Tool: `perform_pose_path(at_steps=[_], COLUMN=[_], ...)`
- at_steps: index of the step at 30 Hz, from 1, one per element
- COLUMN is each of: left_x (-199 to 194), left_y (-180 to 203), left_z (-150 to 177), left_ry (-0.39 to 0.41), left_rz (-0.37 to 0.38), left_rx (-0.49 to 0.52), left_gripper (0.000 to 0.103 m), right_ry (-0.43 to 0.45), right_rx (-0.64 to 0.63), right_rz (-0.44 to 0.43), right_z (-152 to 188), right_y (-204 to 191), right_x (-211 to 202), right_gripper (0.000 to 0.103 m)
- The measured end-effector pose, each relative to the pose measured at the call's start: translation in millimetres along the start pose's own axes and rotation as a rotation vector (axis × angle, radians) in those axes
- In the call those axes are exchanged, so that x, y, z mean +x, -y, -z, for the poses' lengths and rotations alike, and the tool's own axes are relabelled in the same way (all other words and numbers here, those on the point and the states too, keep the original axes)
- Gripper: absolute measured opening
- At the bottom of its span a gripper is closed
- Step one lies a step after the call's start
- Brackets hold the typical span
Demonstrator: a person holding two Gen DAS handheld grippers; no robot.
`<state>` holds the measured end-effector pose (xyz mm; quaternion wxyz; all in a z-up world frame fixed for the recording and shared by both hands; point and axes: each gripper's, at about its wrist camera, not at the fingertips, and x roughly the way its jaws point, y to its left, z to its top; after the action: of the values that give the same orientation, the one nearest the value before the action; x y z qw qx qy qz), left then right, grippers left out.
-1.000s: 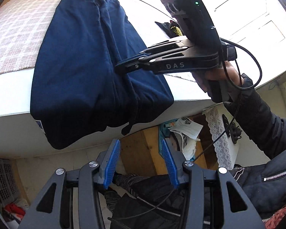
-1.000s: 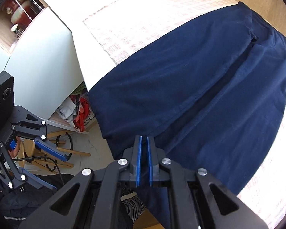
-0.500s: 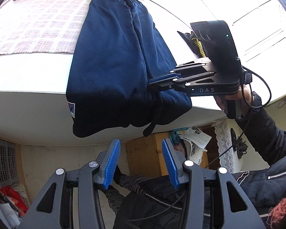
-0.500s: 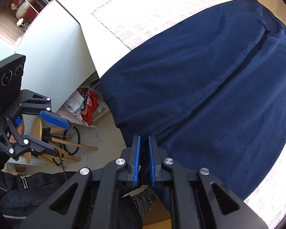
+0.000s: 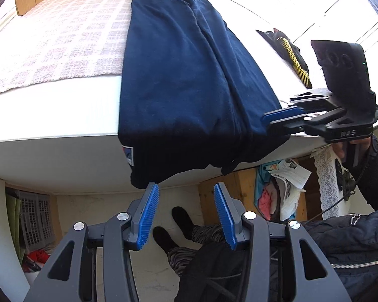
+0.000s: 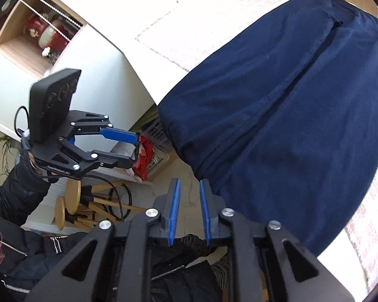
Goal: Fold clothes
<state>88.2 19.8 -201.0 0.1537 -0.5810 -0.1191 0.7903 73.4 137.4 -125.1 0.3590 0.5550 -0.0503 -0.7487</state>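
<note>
Navy garment point(image 5: 189, 80) lies across the checked bedspread point(image 5: 63, 42), its end draped over the edge toward six o'clock, while left gripper point(image 5: 185, 209) and right gripper point(image 6: 190, 206) hover spread, empty, just below it.

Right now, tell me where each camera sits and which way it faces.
Left wrist: on the left gripper, jaws open, aimed at the navy garment hanging over the table edge; the right gripper, a sleeve and feet show.
Right wrist: on the right gripper, jaws parted, aimed along the same garment from its other side; the left gripper and a dark jacket show.
Shared: the garment, the checked cloth and each other's gripper.
</note>
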Motion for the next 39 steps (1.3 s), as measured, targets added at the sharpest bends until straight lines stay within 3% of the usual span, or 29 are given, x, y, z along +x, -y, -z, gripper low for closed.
perform_pose_path(at_steps=[1, 4, 9, 11, 16, 19, 27, 32, 36, 37, 39], left_x=[2.7, 15.1, 37.2, 45.5, 49.7, 50.2, 63.0, 72.7, 76.4, 76.4, 75.4], left_y=[-7.1, -26.5, -42.6, -44.7, -43.0, -42.7, -34.1, -26.0, -28.8, -26.9, -19.8], left_z=[0.2, 0.0, -2.6, -3.3, 1.7, 0.1, -8.6, -13.8, -17.0, -16.2, -13.4], left_ry=[-0.010, -0.054, -0.110, -0.135, -0.154, -0.132, -0.094, -0.078, -0.062, -0.060, -0.054], left_rz=[-0.004, -0.013, -0.009, 0.002, 0.015, 0.044, 0.087, 0.100, 0.136, 0.141, 0.138], left_rx=[0.000, 0.021, 0.145, 0.190, 0.312, 0.341, 0.365, 0.382, 0.339, 0.348, 0.393], left_gripper=[0.044, 0.044, 0.044, 0.044, 0.044, 0.050, 0.050, 0.050, 0.050, 0.048, 0.032], right_ry=[0.028, 0.098, 0.170, 0.186, 0.195, 0.220, 0.275, 0.247, 0.234, 0.233, 0.233], right_rx=[0.029, 0.126, 0.313, 0.353, 0.316, 0.325, 0.373, 0.334, 0.322, 0.319, 0.315], right_rz=[0.012, 0.078, 0.390, 0.438, 0.534, 0.484, 0.361, 0.328, 0.302, 0.297, 0.282], right_z=[11.2, 53.6, 121.4, 132.2, 138.1, 139.1, 138.6, 125.9, 121.1, 121.4, 121.2], right_y=[4.0, 10.8, 16.3, 20.1, 24.7, 38.9, 76.3, 86.8, 96.2, 97.9, 101.1], right_x=[-10.6, -36.0, -46.0, -42.8, -7.9, -3.8, -20.8, -25.1, -34.8, -40.2, -48.4], right_gripper=[0.055, 0.056, 0.062, 0.062, 0.062, 0.062, 0.062, 0.062, 0.062, 0.062, 0.062])
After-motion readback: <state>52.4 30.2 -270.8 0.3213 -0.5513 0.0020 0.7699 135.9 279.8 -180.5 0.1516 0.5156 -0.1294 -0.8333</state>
